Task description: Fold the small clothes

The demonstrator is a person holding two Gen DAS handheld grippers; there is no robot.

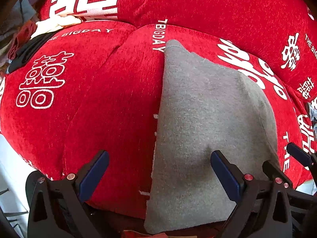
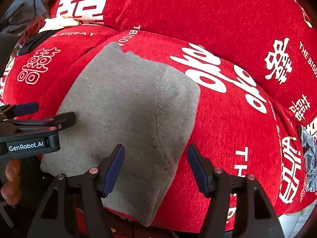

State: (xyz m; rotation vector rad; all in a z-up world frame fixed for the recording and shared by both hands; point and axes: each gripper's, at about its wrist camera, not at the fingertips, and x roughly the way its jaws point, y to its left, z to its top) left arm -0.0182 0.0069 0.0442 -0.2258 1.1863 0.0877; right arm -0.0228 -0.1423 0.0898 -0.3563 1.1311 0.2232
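Note:
A small grey knit garment [image 1: 202,119] lies folded and flat on a red sofa cover [image 1: 111,103] printed with white characters. My left gripper [image 1: 160,153] hovers open over its left edge; the right pad [image 1: 223,170] dents the cloth, while the left pad [image 1: 95,172] is over the red cover. In the right wrist view the garment [image 2: 126,103] shows a seam down its right side. My right gripper [image 2: 156,147] stands open over its near right edge, nothing pinched. The left gripper [image 2: 55,111] shows at the garment's left side.
A pile of mixed clothes [image 1: 21,37] and a white cloth [image 1: 57,24] lie at the sofa's far left. A crumpled grey item [image 2: 309,158] sits at the right edge. A person's hand [image 2: 10,180] holds the left gripper. The sofa's front edge is just below the garment.

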